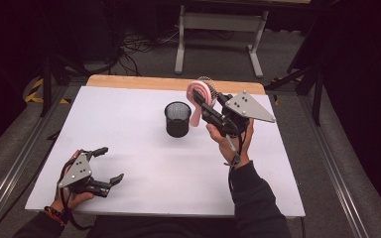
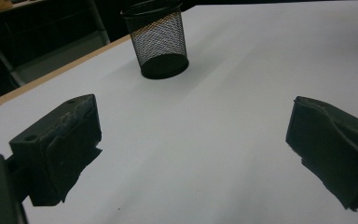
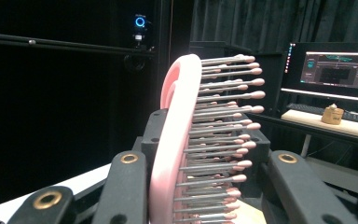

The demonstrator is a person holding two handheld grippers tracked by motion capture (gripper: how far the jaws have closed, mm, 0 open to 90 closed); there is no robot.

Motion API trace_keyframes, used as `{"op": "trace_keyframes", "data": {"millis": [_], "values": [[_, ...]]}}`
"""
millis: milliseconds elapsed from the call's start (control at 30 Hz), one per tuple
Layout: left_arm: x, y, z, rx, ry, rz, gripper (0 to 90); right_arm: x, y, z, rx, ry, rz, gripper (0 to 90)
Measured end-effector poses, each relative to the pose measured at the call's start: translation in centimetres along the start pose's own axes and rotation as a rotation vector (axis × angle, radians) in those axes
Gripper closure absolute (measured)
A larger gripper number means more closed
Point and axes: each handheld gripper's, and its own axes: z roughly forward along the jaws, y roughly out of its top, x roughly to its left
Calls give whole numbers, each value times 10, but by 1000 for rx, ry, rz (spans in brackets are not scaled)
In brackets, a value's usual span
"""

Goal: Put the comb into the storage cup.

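Note:
A pink hairbrush (image 1: 201, 89) with metal bristles is held up in the air, with my right gripper (image 1: 204, 102) shut on it. Its handle hangs down just right of a black mesh cup (image 1: 177, 119) that stands upright on the white table (image 1: 144, 163). In the right gripper view the hairbrush (image 3: 177, 140) stands on edge in the right gripper (image 3: 205, 144), bristles pointing right. My left gripper (image 1: 113, 163) rests near the table's front left, open and holding nothing. From the left gripper view the cup (image 2: 160, 42) stands well ahead of the left gripper (image 2: 191, 149).
A wooden strip (image 1: 129, 81) runs along the table's far edge. Behind it stands a white metal frame (image 1: 221, 22) on the floor with cables nearby. A lit monitor (image 3: 340, 67) on a desk is seen in the right gripper view.

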Motion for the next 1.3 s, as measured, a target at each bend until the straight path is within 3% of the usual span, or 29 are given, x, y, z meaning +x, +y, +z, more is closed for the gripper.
{"op": "trace_keyframes", "data": {"millis": [100,567,1300], "values": [[1,0,-1,-4,-2,-16,39,1,1,4,4,6,-1,634],[0,-1,2,13,-20,-5,40,3,10,31,13,-3,-16,634],[0,0,1,5,-39,-12,45,8,-5,68,22,-39,-11,634]]}}
